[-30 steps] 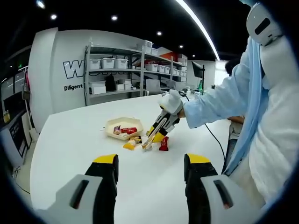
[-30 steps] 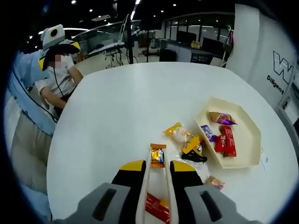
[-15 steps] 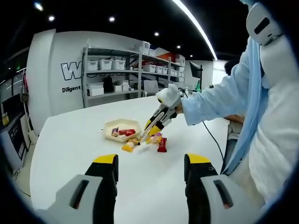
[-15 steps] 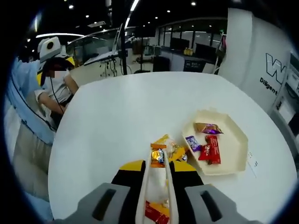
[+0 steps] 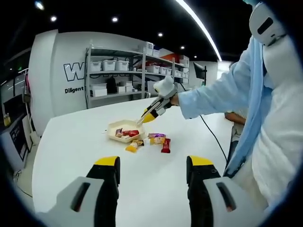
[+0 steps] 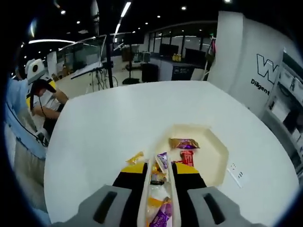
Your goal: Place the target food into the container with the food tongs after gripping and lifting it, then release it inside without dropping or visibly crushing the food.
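In the right gripper view my right gripper [image 6: 158, 166] is shut on white food tongs [image 6: 144, 194]. The tongs pinch a small orange-wrapped candy [image 6: 157, 175] at their tip, held in the air at the near edge of the cream tray [image 6: 214, 158]. A brown-purple packet [image 6: 184, 143], a red packet [image 6: 187, 157] and a purple one [image 6: 163, 160] lie in the tray. In the left gripper view my left gripper [image 5: 154, 163] stands open and empty, low over the table, well short of the tray [image 5: 113, 126]. There the right gripper [image 5: 155, 109] hangs above the tray.
Loose snacks lie on the white table beside the tray: a yellow one [image 5: 131, 145], a purple-yellow one [image 5: 157, 138] and a red one [image 5: 165, 145]. A person's sleeve [image 5: 213, 99] reaches in from the right. Shelving [image 5: 118, 75] stands behind the table.
The right gripper has risen off the table with the candy in the tongs and moved over to the tray's edge. The left gripper has stayed open in place.
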A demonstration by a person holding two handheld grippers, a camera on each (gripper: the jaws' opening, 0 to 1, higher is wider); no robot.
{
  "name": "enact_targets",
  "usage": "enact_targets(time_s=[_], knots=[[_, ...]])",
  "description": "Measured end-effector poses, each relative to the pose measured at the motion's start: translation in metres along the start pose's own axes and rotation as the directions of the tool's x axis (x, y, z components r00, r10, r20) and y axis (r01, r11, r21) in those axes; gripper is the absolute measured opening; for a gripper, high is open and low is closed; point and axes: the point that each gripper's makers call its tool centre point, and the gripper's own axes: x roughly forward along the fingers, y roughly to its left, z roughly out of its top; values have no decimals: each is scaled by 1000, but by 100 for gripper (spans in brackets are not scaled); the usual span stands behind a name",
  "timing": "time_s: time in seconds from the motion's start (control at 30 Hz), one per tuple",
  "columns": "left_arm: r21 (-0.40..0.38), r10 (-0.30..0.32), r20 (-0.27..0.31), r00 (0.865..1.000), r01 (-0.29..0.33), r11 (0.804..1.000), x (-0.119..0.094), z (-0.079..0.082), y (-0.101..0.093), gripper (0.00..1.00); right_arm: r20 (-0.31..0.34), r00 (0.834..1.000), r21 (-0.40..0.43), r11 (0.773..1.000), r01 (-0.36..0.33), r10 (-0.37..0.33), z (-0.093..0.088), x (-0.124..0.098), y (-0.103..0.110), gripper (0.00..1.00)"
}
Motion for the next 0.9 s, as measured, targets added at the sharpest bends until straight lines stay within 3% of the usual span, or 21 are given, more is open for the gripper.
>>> enact_targets(time_s=[0.27,0.4,0.57,0.73,0.9], knots=[[-4,13,2,1000,-13,1000,-2,0,5,54,-7,1000,7,1000,11,-11,0,5,-7,14],[-5,14,2,1000,-14,1000,-1,0,6,54,-91,995,53,998,-43,48,-34,3,18,16],[-8,5,-2,1000,-5,1000,3,-2,6,54,-140,990,111,994,-11,27,-70,2,20,16],[-3,-8,-7,1000,8,1000,6,-1,4,54,-161,987,160,987,19,7,-87,2,19,16],[4,-14,-2,1000,14,1000,9,2,2,54,-177,984,190,981,47,-13,-93,1,17,16]])
